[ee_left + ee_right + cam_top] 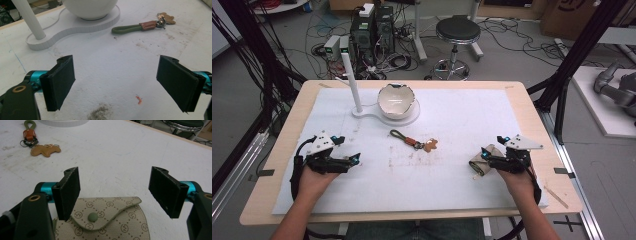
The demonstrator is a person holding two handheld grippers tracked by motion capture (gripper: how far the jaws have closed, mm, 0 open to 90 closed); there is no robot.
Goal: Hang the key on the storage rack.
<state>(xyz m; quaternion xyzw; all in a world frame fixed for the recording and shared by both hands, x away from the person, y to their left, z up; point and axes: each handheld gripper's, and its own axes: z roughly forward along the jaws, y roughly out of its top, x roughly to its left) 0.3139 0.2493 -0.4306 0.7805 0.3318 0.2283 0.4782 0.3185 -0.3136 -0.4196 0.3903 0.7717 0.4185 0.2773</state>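
Both hand-held grippers rest low on the white surface, jaws spread wide and holding nothing. Left hand-held gripper sits near the left edge with bare mat between its jaws; a small orange speck and a grey smudge lie just ahead of it. Right hand-held gripper hovers over a beige patterned pouch, whose lower part is cut off in the right gripper view and half hidden under the hand from above. A keychain with a green loop and a tan charm lies mid-surface, well apart from both. Behind it a white bowl stands on a white base with a post; its top is cropped in the left gripper view. Open room lies between the grippers
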